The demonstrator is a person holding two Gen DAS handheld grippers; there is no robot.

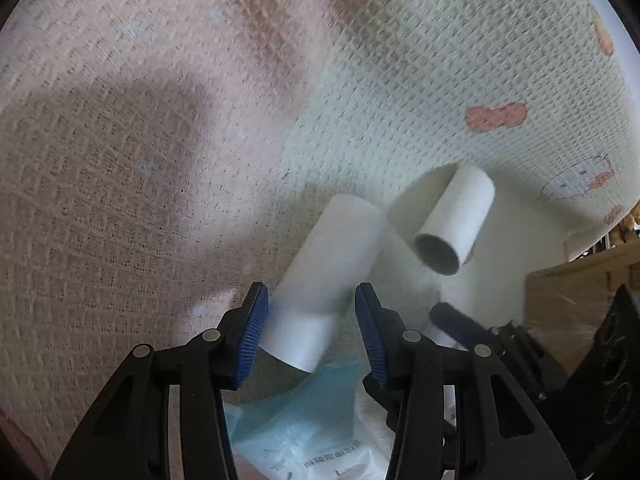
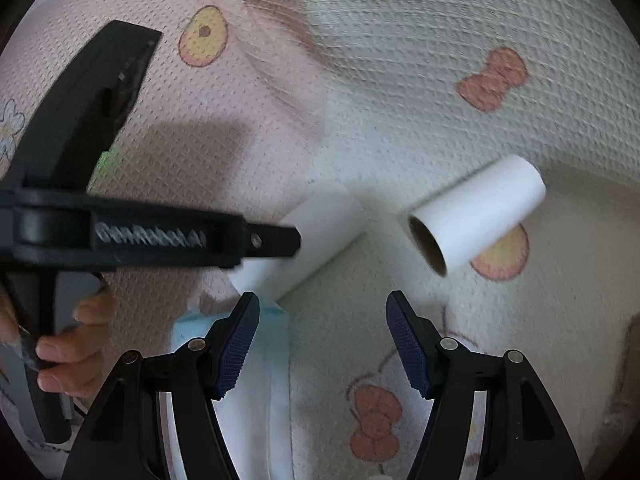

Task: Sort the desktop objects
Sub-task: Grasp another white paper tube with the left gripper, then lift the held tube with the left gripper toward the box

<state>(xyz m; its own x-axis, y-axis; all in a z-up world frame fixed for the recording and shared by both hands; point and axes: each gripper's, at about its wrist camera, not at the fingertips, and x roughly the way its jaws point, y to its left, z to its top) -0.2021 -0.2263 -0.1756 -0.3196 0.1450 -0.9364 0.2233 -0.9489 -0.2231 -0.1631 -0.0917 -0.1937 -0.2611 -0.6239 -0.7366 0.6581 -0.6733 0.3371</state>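
Two white paper rolls lie on a patterned cloth. In the left wrist view my left gripper [image 1: 308,312] is open with its blue pads on either side of the nearer roll [image 1: 328,272]. The second roll [image 1: 456,220] lies to the right with its hollow end facing me. In the right wrist view my right gripper [image 2: 320,320] is open and empty, below and between the nearer roll [image 2: 316,240] and the second roll [image 2: 476,216]. The left gripper [image 2: 280,240] reaches in from the left to the nearer roll.
A blue and white plastic packet [image 1: 304,412] lies under the left gripper, also seen in the right wrist view [image 2: 248,360]. A cardboard box [image 1: 572,304] stands at the right. The cloth [image 2: 400,80] has bow and fruit prints.
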